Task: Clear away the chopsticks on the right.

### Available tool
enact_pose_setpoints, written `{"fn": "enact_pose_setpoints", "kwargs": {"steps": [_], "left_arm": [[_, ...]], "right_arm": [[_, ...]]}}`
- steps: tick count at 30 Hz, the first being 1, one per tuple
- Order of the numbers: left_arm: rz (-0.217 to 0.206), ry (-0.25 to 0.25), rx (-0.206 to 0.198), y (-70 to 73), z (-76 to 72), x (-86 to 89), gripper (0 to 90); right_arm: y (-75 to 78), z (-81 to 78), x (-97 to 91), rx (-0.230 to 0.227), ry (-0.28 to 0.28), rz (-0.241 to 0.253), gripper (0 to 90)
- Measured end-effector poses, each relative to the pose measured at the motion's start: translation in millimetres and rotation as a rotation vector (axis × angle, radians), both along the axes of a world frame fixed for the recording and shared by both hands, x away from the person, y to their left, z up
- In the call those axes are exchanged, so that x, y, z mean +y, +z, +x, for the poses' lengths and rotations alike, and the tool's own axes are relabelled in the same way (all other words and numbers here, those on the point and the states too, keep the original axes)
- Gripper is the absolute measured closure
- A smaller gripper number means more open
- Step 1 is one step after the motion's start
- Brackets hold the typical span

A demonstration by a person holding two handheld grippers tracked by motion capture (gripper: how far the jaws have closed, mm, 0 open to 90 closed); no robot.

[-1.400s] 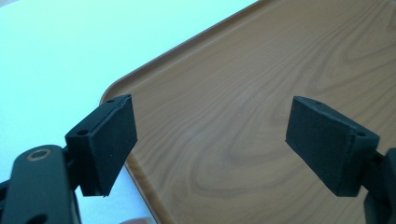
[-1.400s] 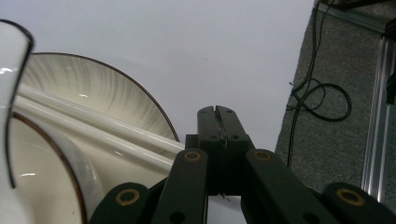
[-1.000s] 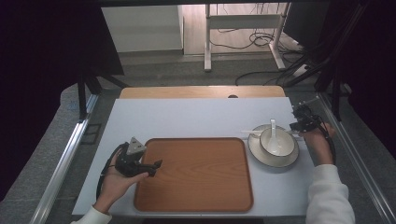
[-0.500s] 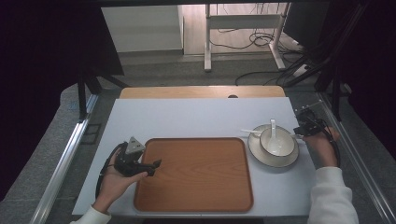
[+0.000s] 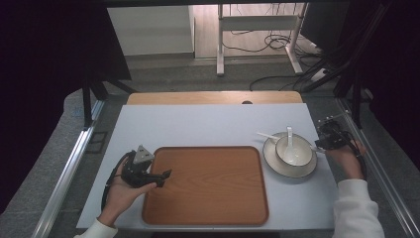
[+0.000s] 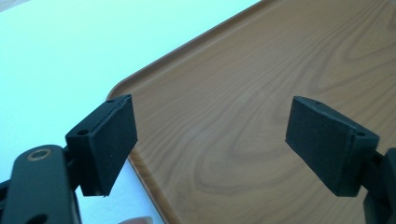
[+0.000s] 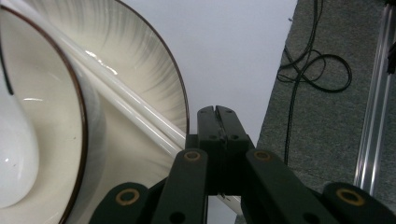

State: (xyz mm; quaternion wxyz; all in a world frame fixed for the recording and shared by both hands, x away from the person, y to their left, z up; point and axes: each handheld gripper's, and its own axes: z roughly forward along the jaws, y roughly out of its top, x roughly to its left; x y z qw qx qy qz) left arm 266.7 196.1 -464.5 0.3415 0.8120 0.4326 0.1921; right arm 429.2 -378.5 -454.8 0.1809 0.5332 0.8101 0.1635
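A wooden tray [image 5: 208, 193] lies in the middle of the white table. My left gripper [image 5: 166, 176] rests at the tray's left edge, held in a hand, open with nothing between its pads [image 6: 224, 144] above the tray's corner [image 6: 261, 70]. Right of the tray is a ribbed plate [image 5: 292, 173] carrying a bowl [image 5: 297, 157] with a white spoon [image 5: 289, 138] in it. White chopsticks [image 5: 265, 135] lie across the plate. My right gripper [image 5: 319, 145] is at the plate's right rim, jaws shut [image 7: 217, 116]. The chopsticks [image 7: 116, 95] run under it, and I cannot tell whether they are pinched.
The table's right edge lies just beyond my right hand, with grey floor and cables [image 7: 317, 70] beside it. A metal rail [image 5: 69, 168] runs along the left side. A wooden strip [image 5: 213, 97] borders the table's far edge.
My right hand has shifted slightly nearer and to the right along the plate's rim. The left gripper, tray, bowl and chopsticks have stayed put.
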Motion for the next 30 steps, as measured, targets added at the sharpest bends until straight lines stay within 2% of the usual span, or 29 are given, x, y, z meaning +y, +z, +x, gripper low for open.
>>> {"fn": "enact_pose_setpoints", "kwargs": {"steps": [8,12,16,30], "left_arm": [[0.001,-0.001,-0.001,-0.6,0.1,0.5,16.4],[0.001,0.0,0.0,-0.6,0.3,1.4,16.4],[0.0,0.002,-0.002,-0.1,0.0,1.6,16.4],[0.006,0.0,0.005,-2.1,1.4,2.5,16.4]], "right_arm": [[3.6,-5.7,-4.6,-0.018,-0.007,0.01,89.7],[10.3,-10.0,-7.3,-0.034,-0.001,0.042,89.6],[11.2,-14.2,-7.0,-0.023,0.017,0.061,89.6],[2.9,-13.0,-3.3,0.007,0.046,0.022,89.6]]}}
